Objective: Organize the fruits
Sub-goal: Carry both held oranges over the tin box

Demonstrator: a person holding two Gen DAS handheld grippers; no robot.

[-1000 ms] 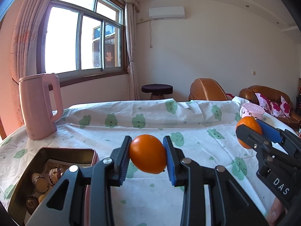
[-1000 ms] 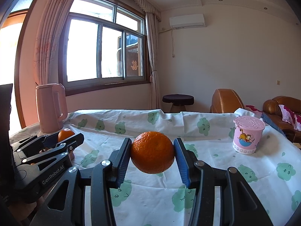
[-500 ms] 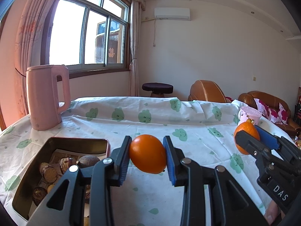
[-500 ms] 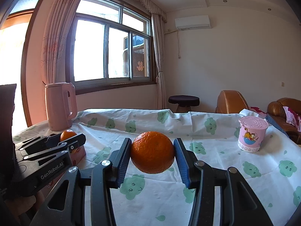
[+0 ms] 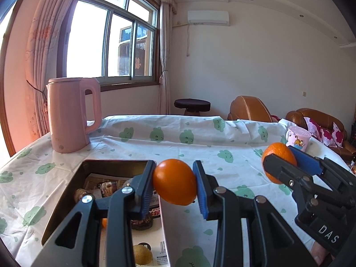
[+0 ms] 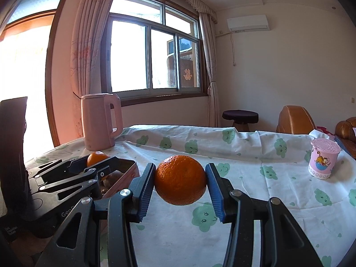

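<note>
Both your hand-held grippers have drifted toward the tin (image 5: 111,164) on the desk (image 5: 200,146) — the left hand-held gripper (image 5: 174,185) clamps a smooth orange (image 5: 174,184) now over the tin's near edge, the right hand-held gripper (image 6: 180,183) grips a dimpled orange (image 6: 180,179) just beside it — so drop-off looks close.

Kettle (image 5: 69,115) behind tin (image 5: 66,191); cup (image 6: 323,159) far right on table (image 6: 244,155).

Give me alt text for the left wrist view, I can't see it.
The left tool grips an orange above the near edge of an open tin on a cloud-print table. At right, the right tool holds another orange; a pink kettle stands behind.
</note>
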